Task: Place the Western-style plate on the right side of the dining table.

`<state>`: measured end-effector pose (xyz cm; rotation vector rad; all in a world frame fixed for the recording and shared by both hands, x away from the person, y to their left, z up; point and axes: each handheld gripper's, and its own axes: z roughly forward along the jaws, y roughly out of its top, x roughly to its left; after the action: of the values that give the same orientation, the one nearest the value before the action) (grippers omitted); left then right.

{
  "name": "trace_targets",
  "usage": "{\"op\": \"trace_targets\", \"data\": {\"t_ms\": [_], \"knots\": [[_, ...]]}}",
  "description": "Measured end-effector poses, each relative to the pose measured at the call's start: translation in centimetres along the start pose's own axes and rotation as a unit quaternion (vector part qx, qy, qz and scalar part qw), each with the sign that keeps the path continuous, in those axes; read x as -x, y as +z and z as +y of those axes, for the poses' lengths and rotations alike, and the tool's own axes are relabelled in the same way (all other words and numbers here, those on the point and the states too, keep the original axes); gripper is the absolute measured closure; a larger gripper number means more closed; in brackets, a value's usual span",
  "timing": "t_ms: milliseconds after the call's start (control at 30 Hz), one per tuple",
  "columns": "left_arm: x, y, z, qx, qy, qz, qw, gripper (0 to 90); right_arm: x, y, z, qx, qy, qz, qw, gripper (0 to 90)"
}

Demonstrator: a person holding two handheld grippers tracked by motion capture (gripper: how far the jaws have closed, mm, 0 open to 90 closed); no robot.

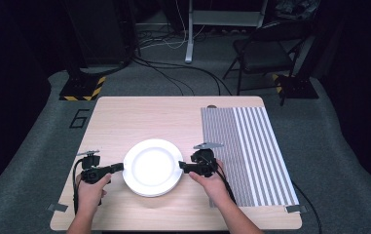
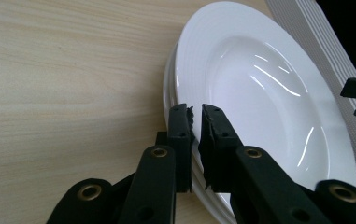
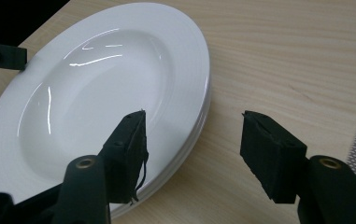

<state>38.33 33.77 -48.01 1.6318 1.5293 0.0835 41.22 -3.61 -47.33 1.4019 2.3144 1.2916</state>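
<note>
Your left gripper is clamped on the top plate's rim, while your right gripper gapes, straddling the opposite rim untouched.

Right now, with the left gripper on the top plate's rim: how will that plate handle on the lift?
Top plate looks glazed and glossy, so probably slippery. It seems rigid and breakable. The left gripper pinches only one edge, so it would likely tilt; it may drag on the plates beneath.

A lab or studio. Dark walls, floor cables, hazard-taped stand base (beside a folding chair).
</note>
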Motion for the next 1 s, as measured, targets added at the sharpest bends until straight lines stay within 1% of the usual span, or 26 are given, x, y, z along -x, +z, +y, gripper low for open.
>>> {"op": "trace_targets", "data": {"t_ms": [33, 100, 167, 267, 333, 367, 400, 433, 500, 533, 600, 633, 667, 700, 733, 767, 800, 833, 867, 933, 967, 1000], "knots": [[0.1, 0.0, 0.0, 0.003, -0.004, 0.001, 1.0, 83.3, 0.2, 0.1, 0.0, -0.003, 0.011, 0.005, 0.9999, 40.0], [0.1, 0.0, -0.1, 0.003, -0.003, 0.002, 1.0, 83.4, 0.3, 0.1, 0.0, -0.004, 0.014, 0.008, 0.9999, 39.9], [0.1, 0.0, -0.1, 0.003, -0.005, 0.001, 1.0, 83.4, 0.3, 0.2, -0.1, -0.009, 0.027, 0.011, 0.9995, 39.6], [0.1, 0.0, -0.2, 0.005, -0.009, -0.002, 0.9999, 83.3, 0.3, 0.3, -0.2, -0.012, 0.027, 0.013, 0.9995, 39.4], [0.1, 0.1, -0.2, 0.005, -0.008, -0.001, 1.0, 83.2, 0.3, 0.5, -0.2, -0.012, 0.031, 0.017, 0.9993, 39.5], [0.2, 0.1, -0.2, 0.004, -0.01, -0.001, 0.9999, 83.2, 0.3, 0.6, -0.3, -0.014, 0.034, 0.019, 0.9991, 39.7], [0.2, 0.1, -0.2, 0.004, -0.01, -0.001, 0.9999, 83.2, 0.3, 0.6, -0.3, -0.014, 0.034, 0.019, 0.9991, 39.7], [0.1, 0.1, -0.2, 0.006, -0.004, -0.003, 1.0, 83.2, 0.4, 0.7, -0.4, -0.015, 0.036, 0.02, 0.999, 39.7], [0.2, 0.2, -0.3, 0.003, -0.005, -0.004, 1.0, 82.6, 0.4, 0.9, -0.4, -0.018, 0.045, 0.023, 0.9985, 39.8], [0.4, 0.2, -0.3, 0.002, -0.013, -0.005, 0.9999, 82.6, 0.4, 0.9, -0.4, -0.018, 0.045, 0.023, 0.9985, 39.8], [0.5, 0.4, -0.4, 0.0, -0.003, -0.007, 1.0, 82.6, 0.4, 1.0, -0.5, -0.02, 0.044, 0.025, 0.9985, 39.8], [0.6, 0.4, -0.4, 0.001, -0.007, -0.01, 0.9999, 82.6, 0.3, 1.0, -0.5, -0.021, 0.043, 0.024, 0.9986, 39.8], [0.7, 0.5, -0.4, 0.001, -0.007, -0.012, 0.9999, 82.7, 0.3, 1.1, -0.6, -0.023, 0.044, 0.024, 0.9985, 39.8], [0.7, 0.6, -0.4, -0.001, -0.002, -0.014, 0.9999, 82.8, 0.3, 1.2, -0.6, -0.023, 0.042, 0.024, 0.9985, 39.8], [0.8, 0.7, -0.5, -0.001, -0.006, -0.014, 0.9999, 82.7, 0.3, 1.2, -0.7, -0.025, 0.044, 0.025, 0.9984, 39.9], [0.9, 0.7, -0.5, -0.003, -0.003, -0.014, 0.9999, 82.7, 0.2, 1.3, -0.8, -0.028, 0.049, 0.028, 0.998, 40.2], [1.0, 0.8, -0.5, -0.003, 0.002, -0.013, 0.9999, 82.2, 0.3, 1.4, -0.8, -0.029, 0.048, 0.032, 0.9979, 40.4], [1.0, 0.9, -0.5, -0.004, 0.004, -0.012, 0.9999, 81.5, 0.2, 1.5, -1.0, -0.03, 0.054, 0.036, 0.9975, 39.8], [1.0, 0.9, -0.5, -0.004, 0.004, -0.012, 0.9999, 81.1, 0.2, 1.5, -1.0, -0.03, 0.054, 0.036, 0.9975, 39.8], [1.0, 0.9, -0.6, -0.003, 0.0, -0.015, 0.9999, 81.2, 0.1, 1.6, -1.0, -0.03, 0.055, 0.033, 0.9975, 40.1], [1.0, 1.0, -0.6, -0.002, -0.007, -0.016, 0.9999, 81.2, 0.1, 1.6, -1.0, -0.026, 0.062, 0.034, 0.9971, 40.1], [1.0, 1.0, -0.6, -0.002, -0.007, -0.016, 0.9999, 81.2, 0.1, 1.6, -1.0, -0.026, 0.062, 0.034, 0.9971, 40.1]]}}
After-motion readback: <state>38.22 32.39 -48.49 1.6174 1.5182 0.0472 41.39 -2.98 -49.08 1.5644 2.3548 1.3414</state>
